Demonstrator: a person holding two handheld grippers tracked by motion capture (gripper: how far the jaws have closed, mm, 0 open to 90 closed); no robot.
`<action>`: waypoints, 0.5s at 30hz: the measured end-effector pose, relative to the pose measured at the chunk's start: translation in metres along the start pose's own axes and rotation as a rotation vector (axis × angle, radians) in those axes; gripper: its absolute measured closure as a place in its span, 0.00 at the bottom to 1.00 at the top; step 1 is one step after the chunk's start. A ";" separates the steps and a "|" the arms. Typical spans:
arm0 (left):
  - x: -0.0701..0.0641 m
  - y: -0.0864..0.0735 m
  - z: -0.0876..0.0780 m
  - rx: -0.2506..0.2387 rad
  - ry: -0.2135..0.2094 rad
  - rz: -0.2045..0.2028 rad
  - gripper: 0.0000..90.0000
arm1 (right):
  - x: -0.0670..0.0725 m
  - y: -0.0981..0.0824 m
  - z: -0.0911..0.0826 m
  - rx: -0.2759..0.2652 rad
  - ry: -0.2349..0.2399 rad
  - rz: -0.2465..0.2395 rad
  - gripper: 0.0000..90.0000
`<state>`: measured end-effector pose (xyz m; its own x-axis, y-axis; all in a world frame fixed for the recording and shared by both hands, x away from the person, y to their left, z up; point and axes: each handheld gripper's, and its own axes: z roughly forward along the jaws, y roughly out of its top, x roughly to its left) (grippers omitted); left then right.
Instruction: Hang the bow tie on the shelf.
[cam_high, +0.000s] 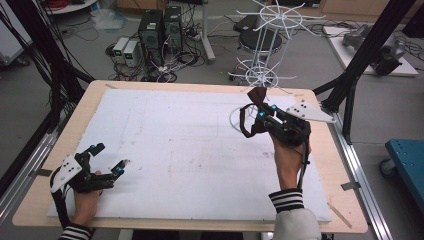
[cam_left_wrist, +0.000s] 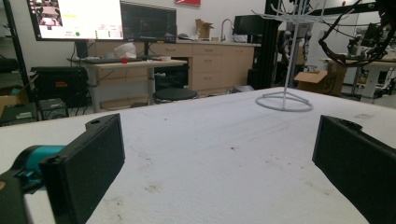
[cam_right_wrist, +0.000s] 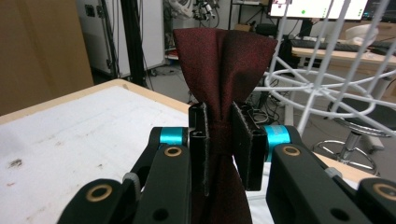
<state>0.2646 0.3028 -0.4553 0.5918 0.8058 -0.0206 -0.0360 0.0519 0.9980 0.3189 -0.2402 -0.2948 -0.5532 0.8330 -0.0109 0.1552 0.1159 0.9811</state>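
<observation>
Jaws on my left gripper stand spread wide, holding nothing, low over the white mat near its front left corner. Far right, my right gripper pinches a dark red bow tie at its knot, beside the white wire rack.

Two hand-held grippers are at the worktop: the left hand-held gripper and the right hand-held gripper. There is one dark red bow tie, one white wire rack, and one white mat covering the single worktop. On the floor beyond stand two black computer towers and one round black stool.
</observation>
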 end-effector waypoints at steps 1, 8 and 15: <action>0.000 0.000 0.000 -0.001 0.000 -0.002 0.03 | -0.001 0.000 -0.001 0.001 -0.001 0.000 0.87; 0.000 0.000 0.000 0.000 0.000 -0.001 0.03 | -0.008 0.004 -0.004 -0.011 -0.008 0.006 0.87; 0.000 0.000 0.000 0.000 0.000 -0.001 0.03 | -0.015 0.009 -0.007 -0.015 -0.021 0.008 0.87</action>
<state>0.2645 0.3029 -0.4553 0.5914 0.8061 -0.0213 -0.0354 0.0523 0.9980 0.3230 -0.2550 -0.2845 -0.5344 0.8452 -0.0070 0.1472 0.1012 0.9839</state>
